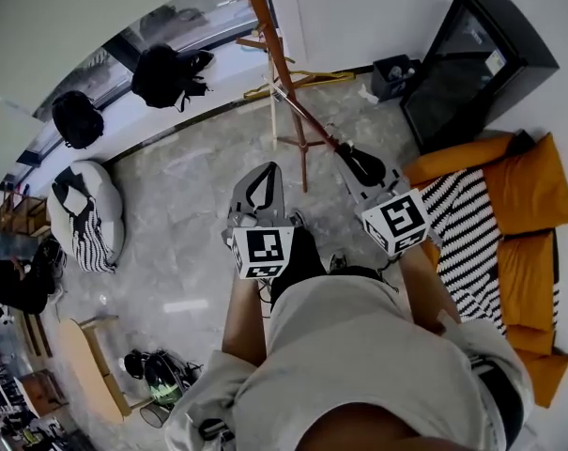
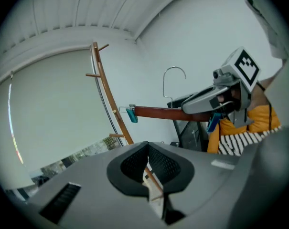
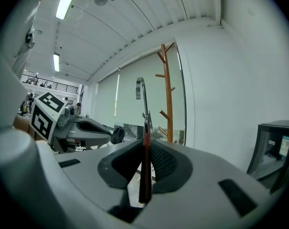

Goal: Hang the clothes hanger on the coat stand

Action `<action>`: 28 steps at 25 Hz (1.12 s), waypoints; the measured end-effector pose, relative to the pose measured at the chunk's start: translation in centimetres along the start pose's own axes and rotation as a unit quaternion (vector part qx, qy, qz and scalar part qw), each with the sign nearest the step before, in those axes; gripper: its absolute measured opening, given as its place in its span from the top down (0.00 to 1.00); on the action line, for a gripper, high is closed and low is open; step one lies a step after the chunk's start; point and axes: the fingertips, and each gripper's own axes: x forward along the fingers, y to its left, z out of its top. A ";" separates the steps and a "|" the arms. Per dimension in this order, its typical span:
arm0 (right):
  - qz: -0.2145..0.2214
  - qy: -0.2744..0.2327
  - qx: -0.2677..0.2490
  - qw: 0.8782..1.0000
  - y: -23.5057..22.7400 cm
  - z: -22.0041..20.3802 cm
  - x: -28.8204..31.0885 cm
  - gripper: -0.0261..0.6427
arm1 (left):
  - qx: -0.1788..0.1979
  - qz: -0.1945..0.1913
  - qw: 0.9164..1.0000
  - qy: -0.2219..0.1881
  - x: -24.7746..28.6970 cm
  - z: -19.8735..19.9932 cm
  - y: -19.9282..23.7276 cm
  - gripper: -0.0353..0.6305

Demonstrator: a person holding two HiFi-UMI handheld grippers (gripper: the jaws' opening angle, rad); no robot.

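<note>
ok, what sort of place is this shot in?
Probably an office lounge or break area: a wooden coat stand by the window wall, orange cushions with a striped throw, a beanbag, and backpacks along the window ledge.

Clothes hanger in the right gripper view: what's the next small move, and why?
Probably carry the right gripper forward and up toward the upper pegs of the coat stand. Its fingers are shut on the wooden bar of the clothes hanger, the metal hook stands upright and free, and the stand is ahead, apart from the hook. The left gripper is shut and empty.
</note>
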 end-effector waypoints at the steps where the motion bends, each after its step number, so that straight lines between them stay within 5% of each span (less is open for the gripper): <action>1: 0.004 0.000 -0.001 1.000 -0.1 0.1 0.5 0.89 | 0.025 0.005 1.000 0.006 0.5 0.1 0.7 0.93; 3: 0.013 0.001 -0.006 1.000 -0.4 0.4 1.6 0.89 | 0.105 0.032 0.994 0.025 1.5 0.6 2.4 0.93; 4: 0.018 0.000 -0.009 1.000 -0.6 0.6 2.2 0.89 | 0.163 0.057 0.984 0.037 2.1 0.9 3.3 0.93; 7: 0.037 -0.010 -0.012 0.999 -0.9 1.9 4.4 0.89 | 0.342 0.128 0.930 0.046 4.1 2.4 5.7 0.90; 10: 0.066 -0.012 -0.014 0.998 -0.5 3.3 6.7 0.89 | 0.469 0.145 0.871 0.027 6.1 3.4 6.8 0.58; 13: 0.105 0.001 -0.016 0.994 0.3 4.1 8.5 0.89 | 0.551 0.148 0.821 -0.003 7.7 4.5 7.5 0.48; 16: 0.132 0.022 -0.025 0.991 0.5 4.2 9.8 0.89 | 0.605 0.141 0.784 -0.004 9.1 4.8 8.5 0.47; 19: 0.154 0.045 -0.034 0.986 0.5 3.4 10.3 0.89 | 0.625 0.133 0.769 -0.006 10.2 4.7 8.5 0.47; 28: 0.195 0.072 -0.041 0.977 0.6 2.8 11.8 0.89 | 0.633 0.122 0.764 0.012 11.8 2.6 8.0 0.50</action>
